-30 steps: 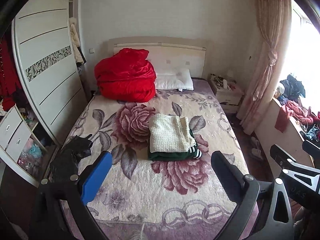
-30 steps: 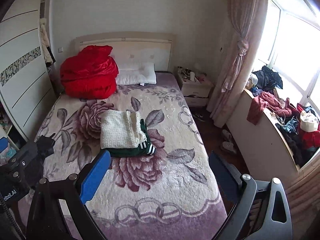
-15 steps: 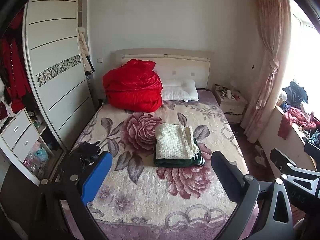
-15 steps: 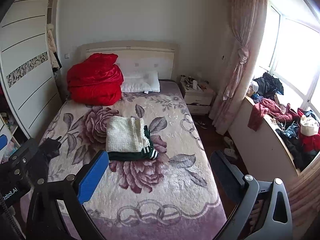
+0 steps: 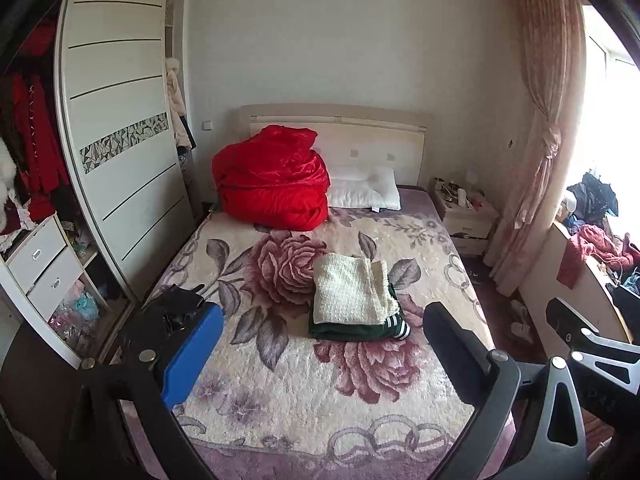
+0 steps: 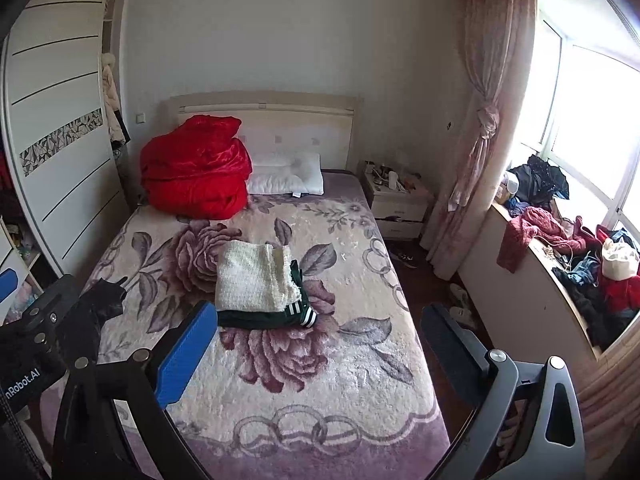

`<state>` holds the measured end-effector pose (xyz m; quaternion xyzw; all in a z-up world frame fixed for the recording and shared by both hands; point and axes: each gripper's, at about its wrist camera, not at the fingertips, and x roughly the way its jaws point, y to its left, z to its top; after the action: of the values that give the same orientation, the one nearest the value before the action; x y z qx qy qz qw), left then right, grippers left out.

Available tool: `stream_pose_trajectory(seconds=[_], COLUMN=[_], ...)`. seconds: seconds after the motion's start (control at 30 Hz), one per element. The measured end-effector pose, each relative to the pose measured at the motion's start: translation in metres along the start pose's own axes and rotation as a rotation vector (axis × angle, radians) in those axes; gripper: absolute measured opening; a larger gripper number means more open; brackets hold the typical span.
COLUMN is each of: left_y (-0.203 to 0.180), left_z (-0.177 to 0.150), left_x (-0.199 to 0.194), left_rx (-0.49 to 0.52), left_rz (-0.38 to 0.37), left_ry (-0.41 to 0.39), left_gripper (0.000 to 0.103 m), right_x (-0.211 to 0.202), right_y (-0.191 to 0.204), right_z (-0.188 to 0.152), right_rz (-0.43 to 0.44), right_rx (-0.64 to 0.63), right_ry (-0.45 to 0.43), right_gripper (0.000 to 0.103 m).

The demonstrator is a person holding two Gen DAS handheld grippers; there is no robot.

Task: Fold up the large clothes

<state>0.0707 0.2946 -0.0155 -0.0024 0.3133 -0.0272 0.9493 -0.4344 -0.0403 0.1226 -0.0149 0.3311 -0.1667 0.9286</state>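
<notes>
this was a home bedroom: a bed (image 5: 280,408) with a rose-patterned blanket, a white pillow (image 5: 364,194) and a headboard (image 5: 340,136). a sliding-door wardrobe (image 5: 120,140), a nightstand (image 6: 396,204) and a tied pink curtain (image 6: 484,120) by the window stood around it.

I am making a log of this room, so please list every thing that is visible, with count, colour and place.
quilt: 1, red, bundled at bed head
pillow: 1, white, beside quilt
cream knit: 1, folded, on green garment, mid-bed
green garment: 1, dark green with striped cuff, folded
black garment: 1, unfolded, bed's left edge
bedspread: 1, cream with roses
nightstand: 1, cream, right of bed
curtain: 1, pink, tied
wardrobe: 1, white, left
clothes pile: mixed colours, window ledge
left gripper: open, above bed foot
right gripper: open, above bed foot
</notes>
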Motion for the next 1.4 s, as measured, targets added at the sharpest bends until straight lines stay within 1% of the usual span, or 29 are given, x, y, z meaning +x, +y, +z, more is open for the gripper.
stream_pose_trajectory(seconds=[0.2, 0.47, 1.13, 1.4], left_y=[0.0, 0.001, 0.003, 0.007], left_z=[0.0, 0.002, 0.002, 0.001], left_x=[-0.004, -0.012, -0.02, -0.024], left_rx=[0.009, 0.012, 0.012, 0.007], left_rz=[0.0, 0.002, -0.003, 0.0], left_ry=[-0.004, -0.021, -0.029, -0.024], left_gripper=[0.102, 0.102, 0.102, 0.102], right_x=[0.0, -0.004, -0.006, -0.013], right_y=[-0.002, -0.002, 0.0, 0.003], right_z=[0.008, 0.009, 0.006, -0.001], right_rz=[0.016, 0.027, 0.04, 0.038], right_rx=[0.003, 0.003, 0.001, 0.004], right_ry=[-0.008, -0.011, -0.011, -0.012], right_gripper=[0.103, 0.103, 0.103, 0.103])
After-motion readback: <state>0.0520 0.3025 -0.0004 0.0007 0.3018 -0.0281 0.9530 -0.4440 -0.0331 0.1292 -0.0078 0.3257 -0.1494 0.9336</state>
